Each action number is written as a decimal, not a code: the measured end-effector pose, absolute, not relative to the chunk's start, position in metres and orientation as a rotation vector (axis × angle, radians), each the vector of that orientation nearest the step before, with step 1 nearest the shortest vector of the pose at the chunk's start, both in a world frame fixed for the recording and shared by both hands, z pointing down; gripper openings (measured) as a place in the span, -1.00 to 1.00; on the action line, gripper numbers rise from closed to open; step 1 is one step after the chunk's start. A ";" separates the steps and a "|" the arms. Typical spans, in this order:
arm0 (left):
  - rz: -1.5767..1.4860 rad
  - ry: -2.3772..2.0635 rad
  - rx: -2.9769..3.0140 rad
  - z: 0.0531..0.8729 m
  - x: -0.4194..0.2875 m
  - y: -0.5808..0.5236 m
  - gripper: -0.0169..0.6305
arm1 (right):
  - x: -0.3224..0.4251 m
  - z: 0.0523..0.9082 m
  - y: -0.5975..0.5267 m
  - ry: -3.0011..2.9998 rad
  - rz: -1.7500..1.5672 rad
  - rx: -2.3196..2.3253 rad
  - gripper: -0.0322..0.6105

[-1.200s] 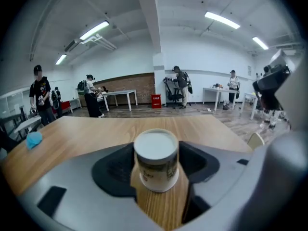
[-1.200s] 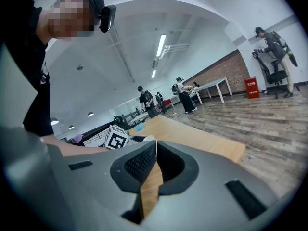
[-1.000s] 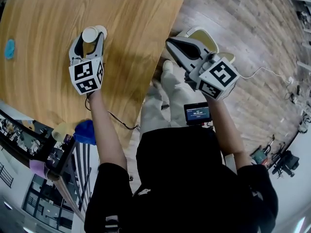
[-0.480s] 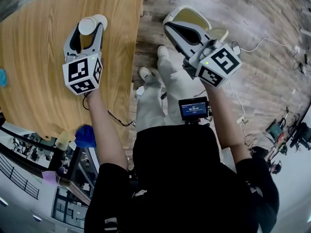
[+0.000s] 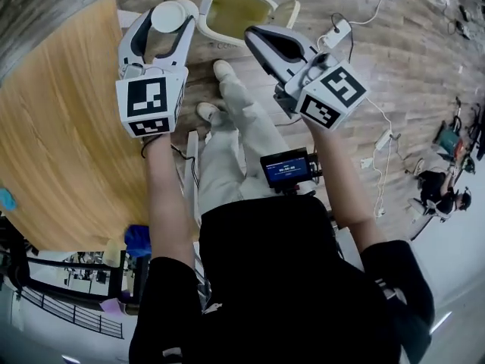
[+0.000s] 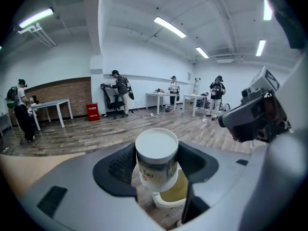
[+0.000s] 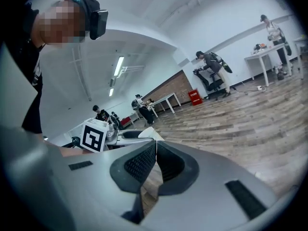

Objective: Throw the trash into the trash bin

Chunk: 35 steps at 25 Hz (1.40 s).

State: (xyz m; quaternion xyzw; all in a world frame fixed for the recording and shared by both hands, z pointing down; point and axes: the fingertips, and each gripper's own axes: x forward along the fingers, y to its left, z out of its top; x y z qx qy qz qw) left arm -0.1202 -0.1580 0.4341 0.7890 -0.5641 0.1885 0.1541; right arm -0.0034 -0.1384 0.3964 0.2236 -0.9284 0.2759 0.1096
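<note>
A white paper cup with a flat lid sits crosswise between the jaws of my left gripper, which is shut on it. The cup hangs just above the near rim of the trash bin. In the head view the white trash bin, with a yellowish liner and its lid flipped open, stands on the floor right of the cup. My right gripper is shut and empty beside the bin, its pads pressed together.
The wooden table lies to the left, its edge just behind the left gripper. My legs and shoes stand before the bin. A power strip and white cables lie on the plank floor at the right. People and desks stand far off.
Both grippers swung right, off the table and toward the bin. The cup has gone from above the tabletop to beside the bin's open mouth. Neither gripper's jaws changed.
</note>
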 end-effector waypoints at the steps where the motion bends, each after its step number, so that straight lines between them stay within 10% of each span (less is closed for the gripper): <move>1: 0.550 -1.572 2.281 0.443 -0.102 -0.160 -0.09 | 0.008 0.400 -0.139 -2.724 0.820 0.686 -0.90; 20: 0.746 -1.189 2.247 0.741 0.022 -0.177 -0.09 | 0.073 0.541 -0.115 -2.645 0.911 0.740 -0.90; 35: 0.643 -1.196 2.318 0.721 0.020 -0.179 0.06 | 0.077 0.535 -0.121 -2.641 0.918 0.767 -0.90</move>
